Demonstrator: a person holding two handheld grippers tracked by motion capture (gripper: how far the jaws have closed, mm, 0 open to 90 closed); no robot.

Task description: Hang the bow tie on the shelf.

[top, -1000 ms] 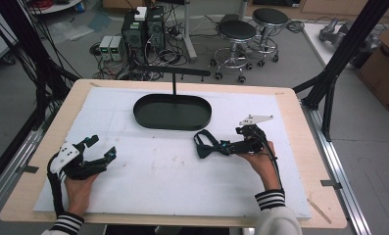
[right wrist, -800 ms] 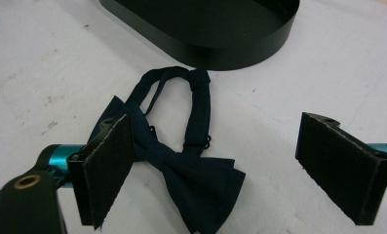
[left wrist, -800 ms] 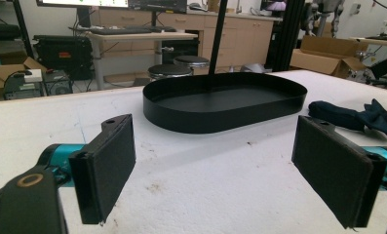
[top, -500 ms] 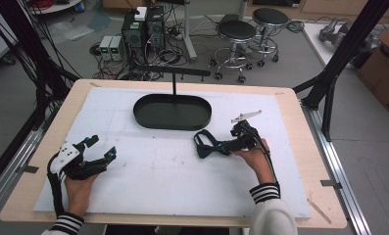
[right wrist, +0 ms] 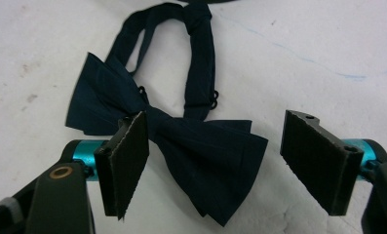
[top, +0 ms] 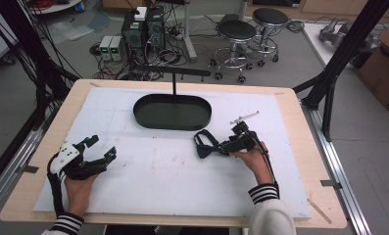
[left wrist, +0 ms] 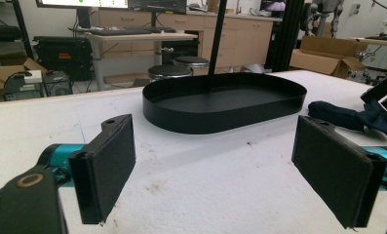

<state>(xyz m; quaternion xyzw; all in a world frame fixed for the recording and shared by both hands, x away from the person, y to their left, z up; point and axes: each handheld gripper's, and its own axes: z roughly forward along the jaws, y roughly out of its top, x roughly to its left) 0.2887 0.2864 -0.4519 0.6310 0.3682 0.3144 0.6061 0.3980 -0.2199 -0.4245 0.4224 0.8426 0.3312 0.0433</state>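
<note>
A dark navy bow tie (top: 205, 145) with its neck strap lies flat on the white mat, just in front of the black oval tray (top: 172, 112). My right gripper (top: 222, 146) is down at the tie's right end and is open. In the right gripper view one wing of the bow tie (right wrist: 191, 146) lies between the two pads (right wrist: 127, 163), with the strap looping away behind it. My left gripper (top: 103, 157) rests open near the mat's front left, holding nothing. The left gripper view looks across at the tray (left wrist: 225, 105) and the bow tie (left wrist: 344, 117).
A thin black T-shaped stand (top: 174, 81) rises from the tray's back edge. The white mat (top: 162, 181) covers most of the wooden table (top: 300, 127). Stools, computer boxes and cables stand on the floor beyond the far edge.
My right gripper has edged a little left, closer onto the bow tie, with the hand turning slightly. The left gripper and the tie have not moved.
</note>
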